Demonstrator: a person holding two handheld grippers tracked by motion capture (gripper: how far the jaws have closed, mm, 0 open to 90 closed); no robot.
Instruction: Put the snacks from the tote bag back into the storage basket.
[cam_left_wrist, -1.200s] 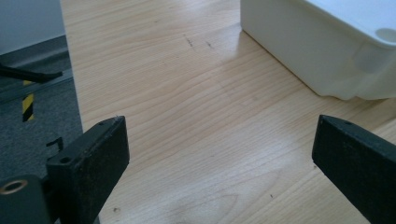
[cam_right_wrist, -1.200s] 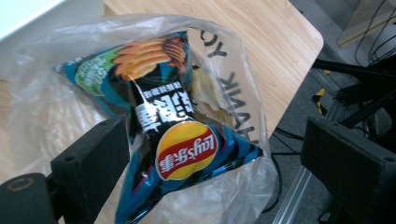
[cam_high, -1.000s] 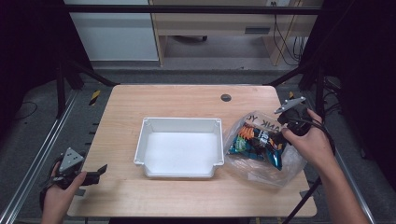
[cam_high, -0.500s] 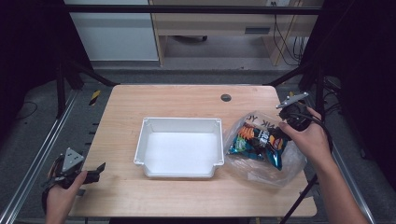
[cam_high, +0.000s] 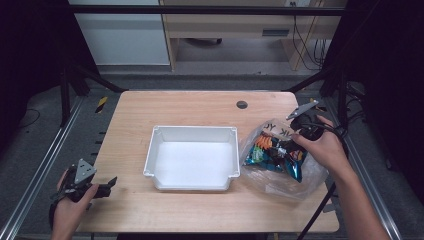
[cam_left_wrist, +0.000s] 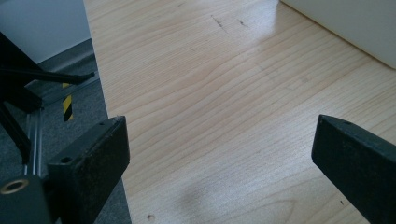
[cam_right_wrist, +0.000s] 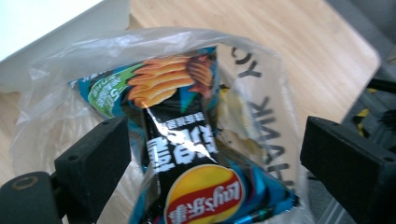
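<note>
Near the table's (cam_high: 200, 107) right edge the chip packet (cam_high: 276, 151) lies inside its clear plastic bag (cam_high: 300, 177) beside the empty white tray (cam_high: 192, 131) — nothing moved across yet, I judge — with the right gripper (cam_high: 301, 121) spread above it and the left gripper (cam_high: 111, 183) released, idle by the front-left corner.

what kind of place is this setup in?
Likely a lab or data-collection workcell: a wooden table inside a black metal frame, cables along the back wall, and a person working a hand-held gripper in each hand.
</note>
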